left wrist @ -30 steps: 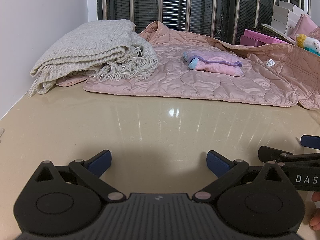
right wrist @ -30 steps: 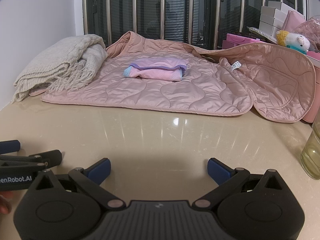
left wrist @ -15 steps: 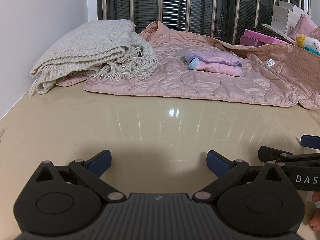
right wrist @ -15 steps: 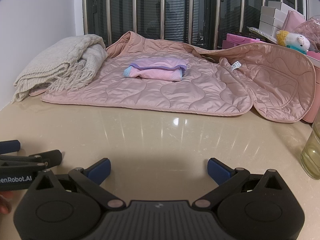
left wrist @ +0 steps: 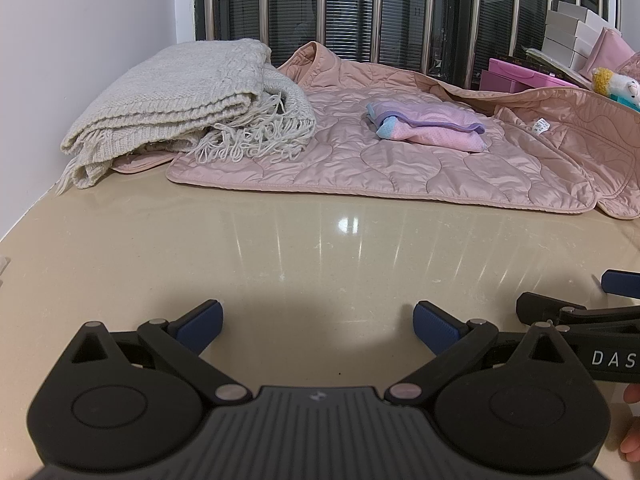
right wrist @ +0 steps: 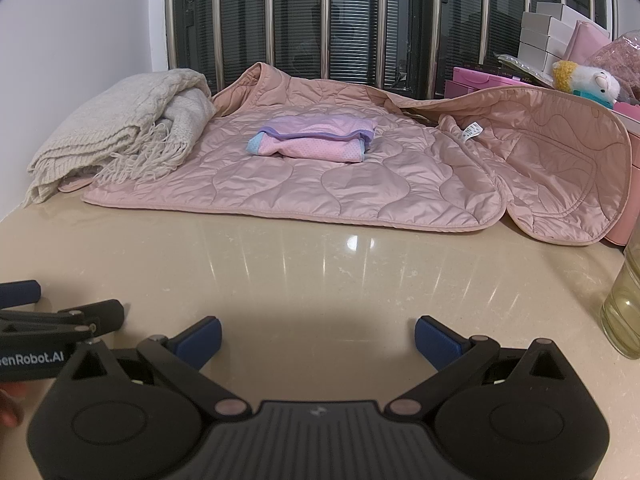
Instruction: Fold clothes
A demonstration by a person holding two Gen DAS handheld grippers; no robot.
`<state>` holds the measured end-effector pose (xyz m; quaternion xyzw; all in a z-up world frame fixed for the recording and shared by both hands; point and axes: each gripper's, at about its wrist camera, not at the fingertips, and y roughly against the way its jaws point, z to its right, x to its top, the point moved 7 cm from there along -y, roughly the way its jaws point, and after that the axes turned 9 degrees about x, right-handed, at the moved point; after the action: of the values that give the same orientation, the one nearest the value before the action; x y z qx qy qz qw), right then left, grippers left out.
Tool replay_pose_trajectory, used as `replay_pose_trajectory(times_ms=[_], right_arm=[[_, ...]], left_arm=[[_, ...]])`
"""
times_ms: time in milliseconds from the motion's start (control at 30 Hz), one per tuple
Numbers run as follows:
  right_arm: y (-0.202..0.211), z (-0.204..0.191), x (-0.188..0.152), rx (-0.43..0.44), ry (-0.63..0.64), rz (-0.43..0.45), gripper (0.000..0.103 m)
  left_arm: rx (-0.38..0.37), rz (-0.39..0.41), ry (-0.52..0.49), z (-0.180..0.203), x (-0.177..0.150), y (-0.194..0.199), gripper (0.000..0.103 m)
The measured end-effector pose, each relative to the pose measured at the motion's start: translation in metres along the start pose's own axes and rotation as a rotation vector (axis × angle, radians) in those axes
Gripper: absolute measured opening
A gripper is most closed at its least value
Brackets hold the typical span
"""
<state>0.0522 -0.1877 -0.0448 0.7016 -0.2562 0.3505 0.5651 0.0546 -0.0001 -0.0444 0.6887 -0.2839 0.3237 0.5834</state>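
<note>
Left gripper (left wrist: 316,322) jaws spread wide, holding nothing, low over beige table (left wrist: 320,248). Right gripper (right wrist: 318,334) likewise spread, unloaded, just beside left. Pink quilted jacket (right wrist: 340,184) lies flat at table's far side. Small folded pink-purple garment (right wrist: 316,142) on top of jacket. Folded cream knit scarf (left wrist: 180,96) overlaps jacket's left edge.

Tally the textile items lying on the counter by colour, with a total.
Pink quilted jacket: 1
Pink-and-purple folded garment: 1
Cream knitted blanket: 1
Total: 3
</note>
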Motion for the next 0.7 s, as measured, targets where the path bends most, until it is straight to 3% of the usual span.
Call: replay_pose_trajectory(times_ms=[700], right_arm=[[0.0000, 0.0002, -0.0001, 0.000, 0.000, 0.000, 0.103]], left_arm=[[-0.005, 0.000, -0.003, 0.0004, 0.0005, 0.0011, 0.102]])
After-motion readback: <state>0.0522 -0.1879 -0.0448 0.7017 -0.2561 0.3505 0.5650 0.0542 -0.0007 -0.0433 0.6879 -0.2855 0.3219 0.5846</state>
